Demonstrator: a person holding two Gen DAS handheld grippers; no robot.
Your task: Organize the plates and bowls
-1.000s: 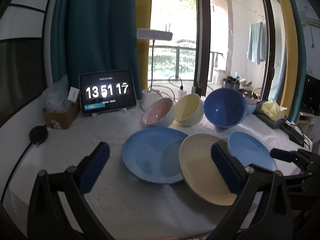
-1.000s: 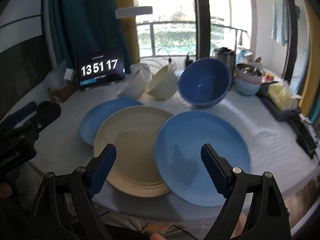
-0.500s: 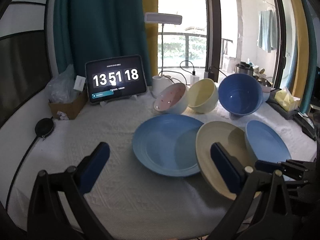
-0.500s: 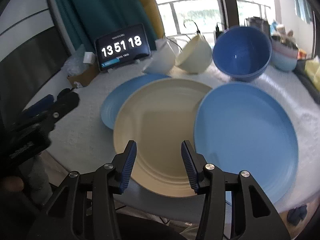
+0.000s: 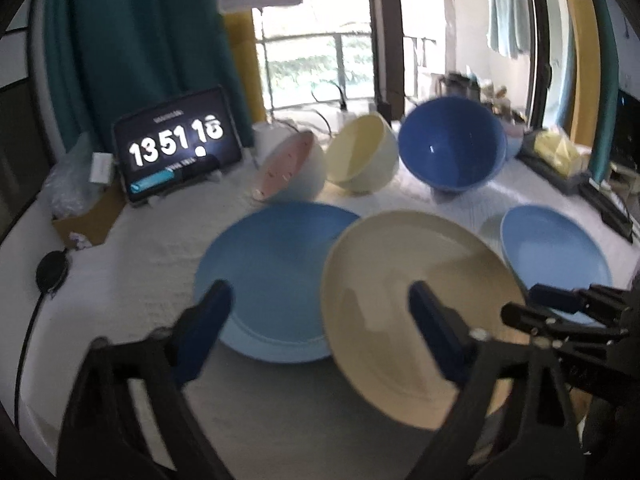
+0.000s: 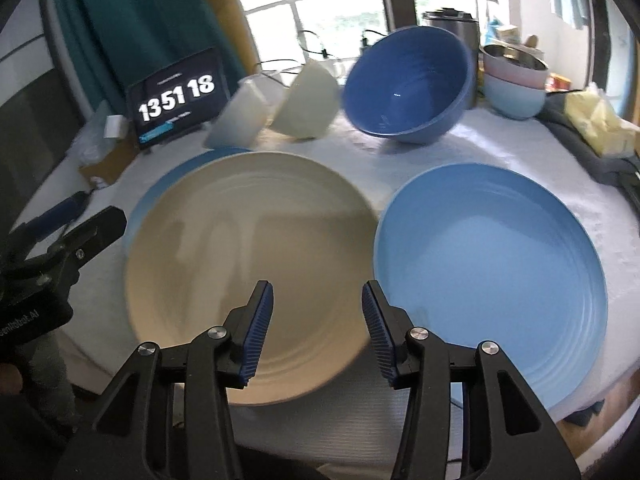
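Three plates lie in a row on the white tablecloth: a blue plate point(image 5: 276, 276) on the left, a cream plate point(image 5: 416, 304) overlapping it in the middle, and a light blue plate point(image 6: 488, 268) on the right. The cream plate also shows in the right wrist view point(image 6: 248, 256). Behind them three bowls lie tipped: pink-lined point(image 5: 288, 172), cream point(image 5: 364, 156) and dark blue point(image 5: 452, 152). My left gripper point(image 5: 320, 336) is open above the left and middle plates. My right gripper point(image 6: 318, 332) is open at the cream plate's near right rim, holding nothing.
A tablet clock point(image 5: 180, 148) stands at the back left beside a cardboard box point(image 5: 80, 220). Stacked bowls point(image 6: 514, 84) and a yellow cloth point(image 6: 596, 124) sit at the back right. A black puck with cable point(image 5: 52, 272) lies at the left. The table edge is close in front.
My right gripper has dropped closer to the cream plate's near rim and its fingers stand narrower than a second ago. My left gripper has shifted forward over the plates.
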